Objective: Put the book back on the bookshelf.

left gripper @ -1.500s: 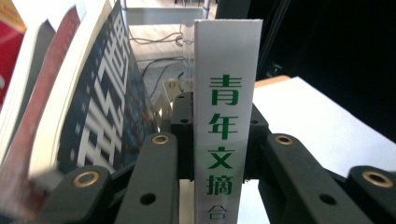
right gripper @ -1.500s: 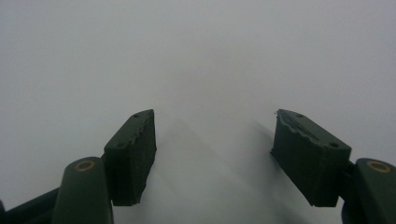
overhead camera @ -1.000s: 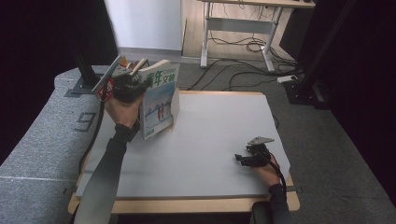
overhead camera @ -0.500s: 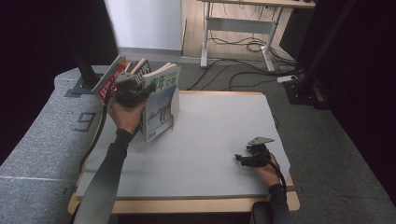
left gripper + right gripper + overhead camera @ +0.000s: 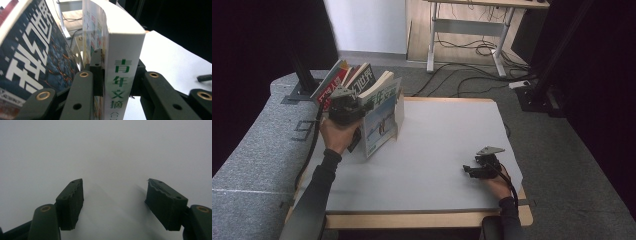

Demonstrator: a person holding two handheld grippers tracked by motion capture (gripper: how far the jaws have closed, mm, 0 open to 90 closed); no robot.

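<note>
At the table's (image 5: 437,150) far-left corner, left gripper (image 5: 116,75) is pinching the book's (image 5: 122,67) spine, risking toppling the leaning books (image 5: 357,80); right gripper (image 5: 113,205) is resting spread.

The white table (image 5: 432,150) is evenly lit from above in the high view, while the surroundings fall into darkness. Soft shadows are cast under the 2 black pads (image 5: 71,202) in the right gripper view, which is hazy and low in contrast.

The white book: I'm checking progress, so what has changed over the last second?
The left gripper, jaws clamped on the white book, has carried it slightly right, away from the leaning books. The right gripper stays open on the table.
</note>
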